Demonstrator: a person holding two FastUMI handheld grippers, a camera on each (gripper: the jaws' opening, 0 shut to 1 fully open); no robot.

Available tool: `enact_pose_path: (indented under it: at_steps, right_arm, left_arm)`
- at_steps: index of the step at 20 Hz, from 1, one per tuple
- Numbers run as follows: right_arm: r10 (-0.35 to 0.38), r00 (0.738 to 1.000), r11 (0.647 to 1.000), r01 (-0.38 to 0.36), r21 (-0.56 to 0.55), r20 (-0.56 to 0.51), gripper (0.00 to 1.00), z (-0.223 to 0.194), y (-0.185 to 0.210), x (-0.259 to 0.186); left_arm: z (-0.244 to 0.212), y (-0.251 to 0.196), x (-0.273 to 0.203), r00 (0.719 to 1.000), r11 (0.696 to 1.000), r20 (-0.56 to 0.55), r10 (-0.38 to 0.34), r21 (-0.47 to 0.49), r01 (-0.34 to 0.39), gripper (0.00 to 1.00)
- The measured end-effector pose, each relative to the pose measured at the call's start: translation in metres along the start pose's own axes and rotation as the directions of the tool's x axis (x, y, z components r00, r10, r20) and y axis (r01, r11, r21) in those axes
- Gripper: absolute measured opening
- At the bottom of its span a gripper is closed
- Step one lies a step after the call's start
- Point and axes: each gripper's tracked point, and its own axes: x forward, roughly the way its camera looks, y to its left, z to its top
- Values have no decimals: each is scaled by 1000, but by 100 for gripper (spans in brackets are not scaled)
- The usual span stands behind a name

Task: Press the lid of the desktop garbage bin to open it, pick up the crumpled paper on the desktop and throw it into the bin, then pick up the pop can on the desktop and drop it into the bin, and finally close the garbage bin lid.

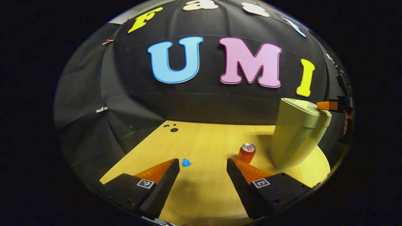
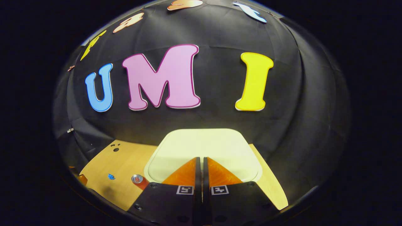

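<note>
Right claw (image 2: 201, 163): fingers closed together, only a thin slit between them, gripping nothing; tips over the near edge of the bin lid, contact with it not clear. Seen from the left gripper view at the far right (image 1: 326, 105), tip at the lid's top edge.
Left claw (image 1: 203, 168): spread wide, holding nothing, low over the table.
Bin (image 1: 295, 131): pale green, upright on the right part of the table, well beyond the left claw.
Lid (image 2: 204, 147): closed, flat on top of the bin.
Can (image 1: 247, 153): red, upright, just left of the bin's base, beyond the left claw's right finger; seen too in the right gripper view (image 2: 138, 180).
Paper (image 1: 187, 162): small blue crumple on the table, ahead of the left claw's left finger, apart from the can.
Table (image 1: 207, 141): light wood, small dark holes near its far left corner.
</note>
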Motion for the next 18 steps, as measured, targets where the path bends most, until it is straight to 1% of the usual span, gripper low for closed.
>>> enact_pose_path:
  at_steps: [3,5,7,10,12,16,18]
  right_arm:
    - [6,1000,999,-4,-54,31,5,0,0,-3]
    - [14,999,997,-11,-82,35,5,-1,0,-3]
    - [23,999,997,-20,-68,33,6,-3,-1,-3]
    - [58,998,997,-57,-48,27,6,-5,1,0]
    - [67,997,996,-65,-59,31,6,-4,1,-1]
    - [49,997,997,-46,-56,52,5,6,1,-3]
    - [40,999,999,-39,-36,29,5,5,1,-6]
  left_arm:
    - [-4,8,5,998,998,-13,55,3,-55,97]
    - [-8,13,8,996,996,-32,84,-20,-85,97]
    - [-7,18,11,992,992,-37,119,-30,-120,97]
    - [-5,19,12,988,988,-35,151,-19,-152,97]
    - [-5,15,13,988,989,-34,149,-22,-149,97]
    - [1,8,10,992,992,-16,125,-27,-126,97]
    - [5,7,9,995,995,4,101,-17,-101,97]
